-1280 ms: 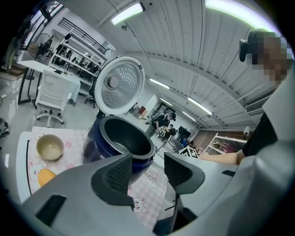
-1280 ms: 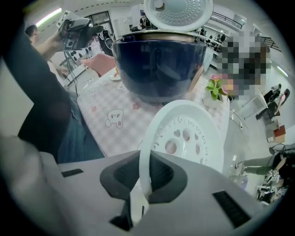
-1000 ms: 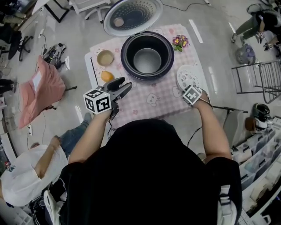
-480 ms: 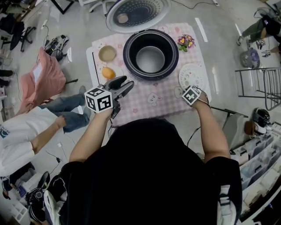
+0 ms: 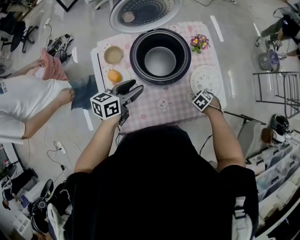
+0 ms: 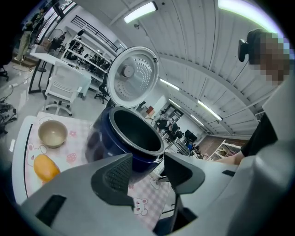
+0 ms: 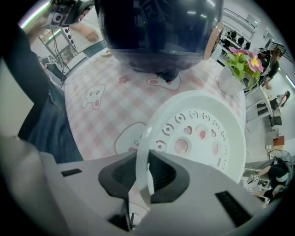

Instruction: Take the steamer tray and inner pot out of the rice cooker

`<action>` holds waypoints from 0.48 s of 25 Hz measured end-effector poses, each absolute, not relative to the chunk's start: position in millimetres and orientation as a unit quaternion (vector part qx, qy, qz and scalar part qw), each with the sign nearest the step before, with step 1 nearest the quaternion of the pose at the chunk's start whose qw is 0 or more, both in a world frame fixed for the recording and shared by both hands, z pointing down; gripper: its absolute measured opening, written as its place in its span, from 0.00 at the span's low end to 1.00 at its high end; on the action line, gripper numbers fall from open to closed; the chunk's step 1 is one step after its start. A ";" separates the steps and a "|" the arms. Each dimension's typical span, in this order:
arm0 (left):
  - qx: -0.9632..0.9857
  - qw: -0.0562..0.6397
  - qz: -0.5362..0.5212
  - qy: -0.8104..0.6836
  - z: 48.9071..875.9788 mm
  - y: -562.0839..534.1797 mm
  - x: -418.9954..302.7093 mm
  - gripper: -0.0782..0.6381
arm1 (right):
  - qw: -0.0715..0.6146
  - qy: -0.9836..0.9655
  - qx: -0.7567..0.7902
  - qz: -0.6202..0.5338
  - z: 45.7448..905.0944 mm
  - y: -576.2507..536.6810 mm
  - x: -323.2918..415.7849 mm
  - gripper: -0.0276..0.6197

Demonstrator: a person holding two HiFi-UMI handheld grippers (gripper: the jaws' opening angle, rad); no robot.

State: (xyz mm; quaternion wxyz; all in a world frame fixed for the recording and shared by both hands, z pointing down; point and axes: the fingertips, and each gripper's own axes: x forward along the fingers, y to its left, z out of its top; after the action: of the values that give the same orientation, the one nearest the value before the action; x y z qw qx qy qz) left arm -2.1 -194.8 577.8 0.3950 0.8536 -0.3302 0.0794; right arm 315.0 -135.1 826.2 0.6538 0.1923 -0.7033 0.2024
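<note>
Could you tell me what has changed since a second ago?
The right tool has just been opening its jaws, the rim of the steamer tray still between them. The bystander in white moved toward the pink cloth. Left tool and inner pot stayed put.

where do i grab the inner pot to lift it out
On the inner pot, probably the near rim, from straight above, one jaw inside the wall. It sits sunk in the rice cooker with the lid swung open, so only its rim is exposed.

head view steeply down on table point(image 5: 146, 108); left gripper view low, level; right close, downward; all share rice cooker point(image 5: 138, 58).
</note>
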 end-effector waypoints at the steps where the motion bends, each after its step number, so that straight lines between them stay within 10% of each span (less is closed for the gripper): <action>1: 0.853 0.395 0.080 -0.330 578.3 -195.3 -1.8 0.43 | 0.654 -0.704 0.192 0.200 828.2 -134.8 314.6 0.13; 12: 0.853 0.397 0.080 -0.329 581.1 -194.2 2.0 0.43 | 0.647 -0.711 0.194 0.198 835.7 -134.6 313.1 0.15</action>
State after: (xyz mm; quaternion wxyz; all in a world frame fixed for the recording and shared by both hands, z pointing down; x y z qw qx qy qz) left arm 2.0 -194.2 581.1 0.3970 0.8532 -0.3287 0.0798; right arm 313.1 -134.6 835.7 0.6466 0.1937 -0.7106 0.1984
